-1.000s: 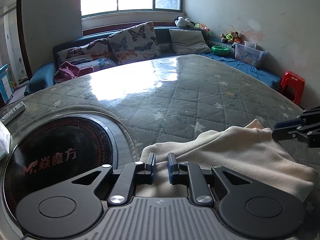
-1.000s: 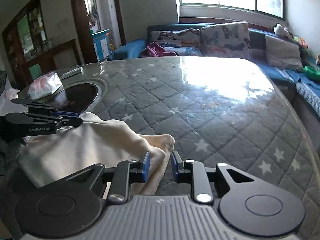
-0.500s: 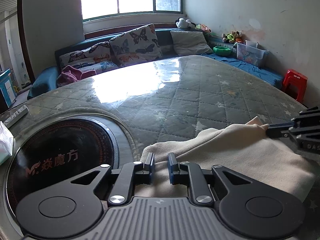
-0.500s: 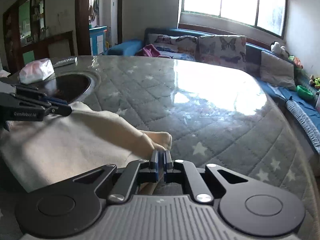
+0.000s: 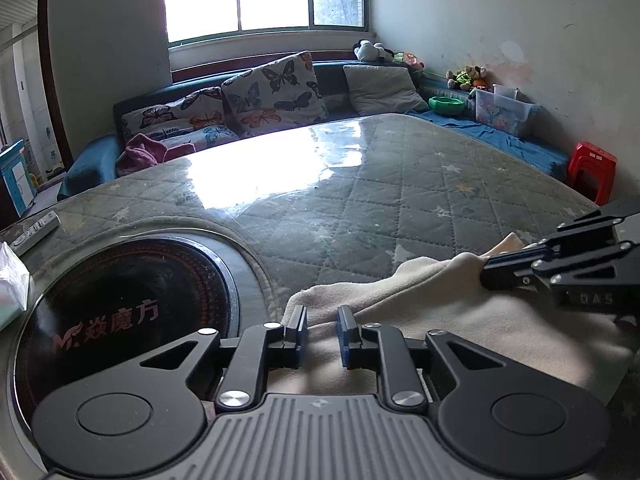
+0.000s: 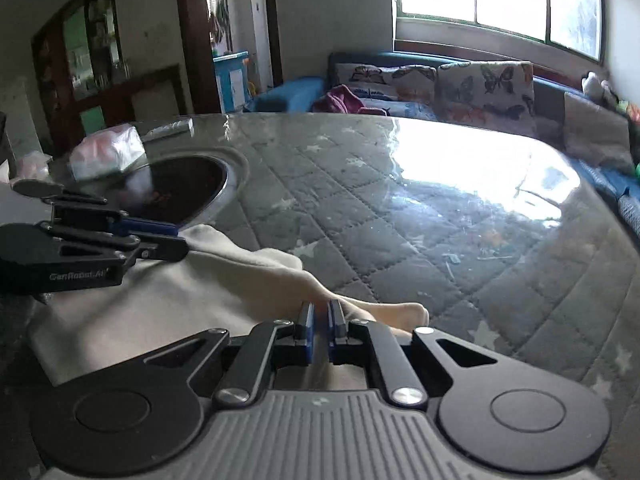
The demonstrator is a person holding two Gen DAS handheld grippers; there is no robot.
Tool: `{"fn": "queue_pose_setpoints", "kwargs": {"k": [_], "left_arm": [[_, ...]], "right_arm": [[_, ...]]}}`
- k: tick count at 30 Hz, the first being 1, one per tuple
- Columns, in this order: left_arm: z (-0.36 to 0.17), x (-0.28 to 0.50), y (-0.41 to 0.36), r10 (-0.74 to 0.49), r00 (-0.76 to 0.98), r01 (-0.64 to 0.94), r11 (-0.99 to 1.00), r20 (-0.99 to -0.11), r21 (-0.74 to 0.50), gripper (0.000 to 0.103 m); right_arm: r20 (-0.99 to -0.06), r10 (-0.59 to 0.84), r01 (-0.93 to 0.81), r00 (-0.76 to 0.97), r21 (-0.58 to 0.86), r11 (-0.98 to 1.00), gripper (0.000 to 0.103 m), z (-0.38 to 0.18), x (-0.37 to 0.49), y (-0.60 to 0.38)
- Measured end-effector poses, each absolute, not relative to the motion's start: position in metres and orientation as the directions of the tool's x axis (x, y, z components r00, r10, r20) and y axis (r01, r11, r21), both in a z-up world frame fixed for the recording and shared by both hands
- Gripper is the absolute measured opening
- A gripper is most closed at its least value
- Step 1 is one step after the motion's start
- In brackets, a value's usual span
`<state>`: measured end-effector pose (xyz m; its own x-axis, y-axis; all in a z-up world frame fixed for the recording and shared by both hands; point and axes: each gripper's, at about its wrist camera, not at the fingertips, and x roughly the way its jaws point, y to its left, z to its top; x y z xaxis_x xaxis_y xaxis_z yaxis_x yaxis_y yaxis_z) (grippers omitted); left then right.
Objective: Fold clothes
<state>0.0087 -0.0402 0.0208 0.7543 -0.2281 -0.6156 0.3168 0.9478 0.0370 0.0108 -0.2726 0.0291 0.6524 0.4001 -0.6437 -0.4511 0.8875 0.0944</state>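
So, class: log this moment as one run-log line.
task: fold clothes | left tongs: open over cream fleece garment | right tongs: shut on cream fleece garment

A home living room: butterfly cushions [image 5: 276, 92] on a sofa [image 5: 96, 160], plush toys [image 5: 370, 50].

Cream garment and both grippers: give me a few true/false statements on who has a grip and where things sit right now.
1. The right gripper is pinched on the cream garment. True.
2. The left gripper is clamped shut on the cloth. False: its jaws stand apart, with the garment's edge between them.
3. The garment lies beside the round black cooktop set into the table. True.
4. The garment is dark blue. False: it is cream.
5. A red stool stands past the table's far right edge in the left wrist view. True.
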Motion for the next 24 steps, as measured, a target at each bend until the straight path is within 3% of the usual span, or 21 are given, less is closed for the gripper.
{"fn": "queue_pose_setpoints", "kwargs": {"k": [12,17,24], "left_arm": [[0.02,0.001,-0.038,-0.241,0.769,0.314,0.949,-0.592,0.022,0.027],[0.018,0.003,-0.036,-0.231,0.777,0.301,0.953,-0.586,0.023,0.027],[0.017,0.001,-0.035,-0.217,0.785,0.289,0.957,-0.581,0.033,0.03]], "right_arm": [[-0.63,0.428,-0.537,0.648,0.02,0.843,0.006,0.061,-0.062,-0.292],[-0.641,0.361,-0.512,0.678,-0.06,0.857,0.007,0.037,-0.083,-0.294],[-0.596,0.357,-0.491,0.719,-0.072,0.868,0.008,0.057,-0.098,-0.305]]}}
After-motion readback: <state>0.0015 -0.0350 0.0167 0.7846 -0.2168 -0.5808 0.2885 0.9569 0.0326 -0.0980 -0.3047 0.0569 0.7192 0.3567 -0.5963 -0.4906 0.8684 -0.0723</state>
